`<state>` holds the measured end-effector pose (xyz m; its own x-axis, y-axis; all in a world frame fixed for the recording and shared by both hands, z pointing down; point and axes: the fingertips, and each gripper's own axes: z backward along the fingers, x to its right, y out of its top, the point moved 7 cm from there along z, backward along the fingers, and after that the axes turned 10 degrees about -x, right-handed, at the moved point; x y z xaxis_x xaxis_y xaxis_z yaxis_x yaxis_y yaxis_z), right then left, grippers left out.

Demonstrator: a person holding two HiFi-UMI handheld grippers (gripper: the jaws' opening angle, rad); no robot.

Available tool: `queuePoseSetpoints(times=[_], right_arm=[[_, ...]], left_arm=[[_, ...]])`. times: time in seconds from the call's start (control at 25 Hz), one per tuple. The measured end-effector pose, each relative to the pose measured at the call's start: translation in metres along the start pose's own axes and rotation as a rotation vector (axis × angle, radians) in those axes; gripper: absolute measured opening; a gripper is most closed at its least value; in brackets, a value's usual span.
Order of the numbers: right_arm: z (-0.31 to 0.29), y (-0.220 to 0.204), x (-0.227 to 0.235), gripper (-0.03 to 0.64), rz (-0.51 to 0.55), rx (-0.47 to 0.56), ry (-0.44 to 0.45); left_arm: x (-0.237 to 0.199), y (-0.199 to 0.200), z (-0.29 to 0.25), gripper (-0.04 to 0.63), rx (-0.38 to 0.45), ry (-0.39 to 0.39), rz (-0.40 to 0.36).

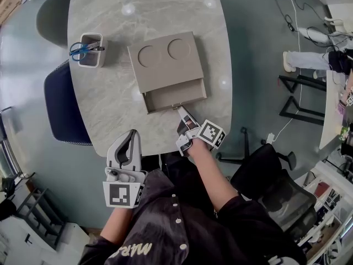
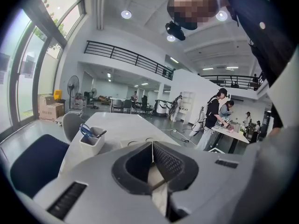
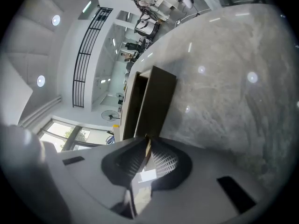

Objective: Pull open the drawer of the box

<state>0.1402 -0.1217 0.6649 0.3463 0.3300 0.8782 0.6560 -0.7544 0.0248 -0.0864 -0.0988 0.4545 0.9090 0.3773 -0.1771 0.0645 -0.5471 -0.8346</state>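
A flat taupe box (image 1: pixel 165 59) with two round recesses on top lies on the marble table (image 1: pixel 110 109). Its drawer (image 1: pixel 175 95) stands partly pulled out toward me. My right gripper (image 1: pixel 181 111) reaches to the drawer's front edge and is shut on the small handle (image 1: pixel 176 106). In the right gripper view the dark drawer front (image 3: pixel 156 106) rises just beyond the tips, and the tan handle (image 3: pixel 147 143) is pinched between them. My left gripper (image 1: pixel 131 134) hovers off the table's near edge, shut and holding nothing; its jaws meet in the left gripper view (image 2: pixel 152 146).
A white pen cup (image 1: pixel 91 50) with blue scissors stands left of the box, also in the left gripper view (image 2: pixel 92 139). A dark blue chair (image 1: pixel 63 104) and a grey chair (image 1: pixel 52 15) sit at the table's left side. A black office chair (image 1: pixel 265 175) is at my right.
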Motion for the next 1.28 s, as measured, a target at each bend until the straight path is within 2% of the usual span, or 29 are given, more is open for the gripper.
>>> queuePoseSetpoints(times=[0.68,1.28], right_arm=[[0.033,-0.030,0.015,0.031,-0.017,0.005,-0.035],[0.042,-0.036,0.021,0.031,-0.016,-0.005,-0.041]], left_arm=[[0.005,-0.007,0.013,0.017,0.002,-0.009,-0.010],[0.013,-0.011,0.015,0.017,-0.003,-0.012,-0.031]])
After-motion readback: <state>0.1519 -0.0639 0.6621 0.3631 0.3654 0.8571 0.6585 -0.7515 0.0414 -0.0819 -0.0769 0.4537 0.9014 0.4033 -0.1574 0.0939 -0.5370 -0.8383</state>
